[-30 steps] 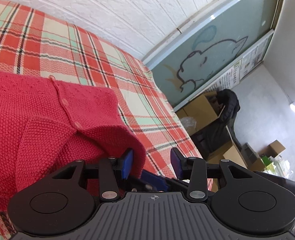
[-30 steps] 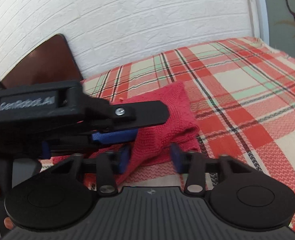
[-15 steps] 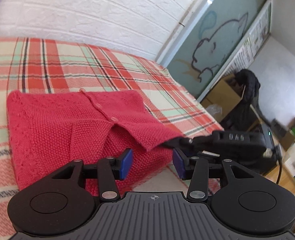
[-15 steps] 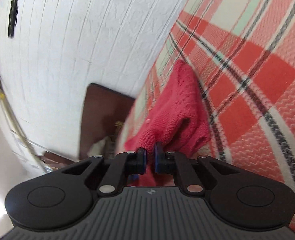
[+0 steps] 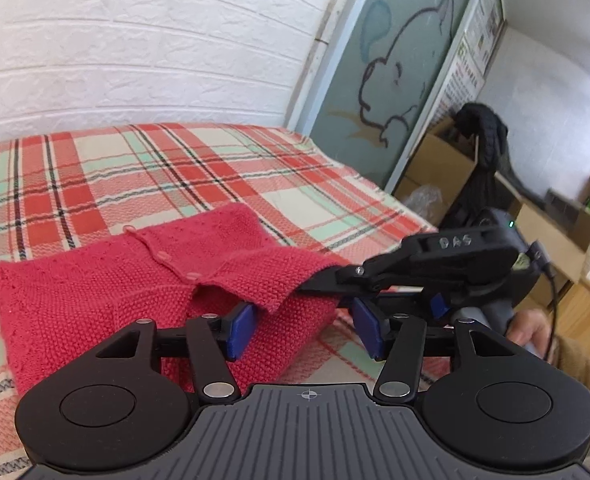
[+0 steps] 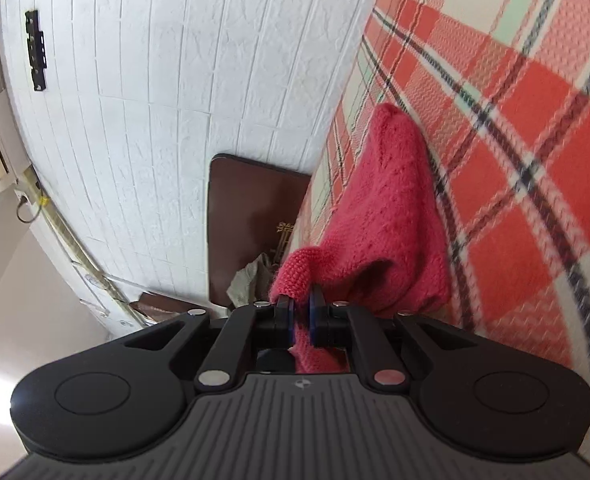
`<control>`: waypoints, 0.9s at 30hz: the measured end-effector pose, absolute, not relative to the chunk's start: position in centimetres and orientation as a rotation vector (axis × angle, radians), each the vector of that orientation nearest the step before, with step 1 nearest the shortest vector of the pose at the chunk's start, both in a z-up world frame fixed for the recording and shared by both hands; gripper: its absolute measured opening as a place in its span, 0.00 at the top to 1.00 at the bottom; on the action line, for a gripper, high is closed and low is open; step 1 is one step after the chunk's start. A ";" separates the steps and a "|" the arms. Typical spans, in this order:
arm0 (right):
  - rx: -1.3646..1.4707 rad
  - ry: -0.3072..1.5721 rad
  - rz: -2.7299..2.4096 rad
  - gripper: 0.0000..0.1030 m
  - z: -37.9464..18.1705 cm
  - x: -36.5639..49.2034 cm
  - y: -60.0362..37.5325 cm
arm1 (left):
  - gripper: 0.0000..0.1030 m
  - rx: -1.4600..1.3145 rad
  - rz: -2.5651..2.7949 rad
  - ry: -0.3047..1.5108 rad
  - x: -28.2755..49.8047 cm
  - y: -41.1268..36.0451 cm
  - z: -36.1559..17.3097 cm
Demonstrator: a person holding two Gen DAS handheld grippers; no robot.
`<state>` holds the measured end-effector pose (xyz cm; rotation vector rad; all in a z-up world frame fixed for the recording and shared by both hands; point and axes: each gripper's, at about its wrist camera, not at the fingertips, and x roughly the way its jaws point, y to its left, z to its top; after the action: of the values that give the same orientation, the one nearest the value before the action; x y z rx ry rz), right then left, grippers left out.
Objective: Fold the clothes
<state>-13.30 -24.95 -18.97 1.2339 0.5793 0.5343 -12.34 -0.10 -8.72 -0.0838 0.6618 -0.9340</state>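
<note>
A red knit cardigan (image 5: pixel 135 280) with small buttons lies folded on a plaid blanket (image 5: pixel 175 168). My left gripper (image 5: pixel 305 330) hovers at its near edge with its jaws opening. The knit lies low between the blue pads (image 5: pixel 241 330), and they do not press on it. My right gripper (image 5: pixel 323 280) reaches in from the right and pinches the cardigan's lifted front flap. In the right wrist view that gripper (image 6: pixel 301 312) is rolled on its side and shut on a fold of the cardigan (image 6: pixel 399 216), which trails away across the blanket (image 6: pixel 535 120).
A white brick wall (image 5: pixel 135 60) runs behind the bed. A glass door with a cartoon drawing (image 5: pixel 395 80) stands right of it, with cardboard boxes (image 5: pixel 443 168) and a dark garment (image 5: pixel 487 140) beyond. A hand (image 5: pixel 531 328) holds the right gripper. A dark brown board (image 6: pixel 251 216) leans against the wall.
The right gripper has come round to the cardigan's right side, rolled over and shut on its flap. The left gripper has rolled level and its jaws have spread wider.
</note>
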 end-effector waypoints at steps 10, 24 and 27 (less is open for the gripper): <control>1.255 0.548 0.576 0.92 -19.7 -13.0 -25.7 | 0.42 -0.133 -0.944 0.700 -9.9 -0.6 -10.2; 0.893 0.546 0.339 0.84 -15.6 -15.7 -23.7 | 0.98 -0.034 -0.867 0.603 -11.9 -0.9 -10.3; 0.583 0.508 0.236 0.69 -13.0 -16.7 -21.1 | 0.98 0.030 -0.852 0.574 -12.8 -1.4 -10.1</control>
<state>-16.73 -21.11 -13.00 0.5833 0.5077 0.2365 -12.76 -1.44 -10.11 0.0297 0.5745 -0.8515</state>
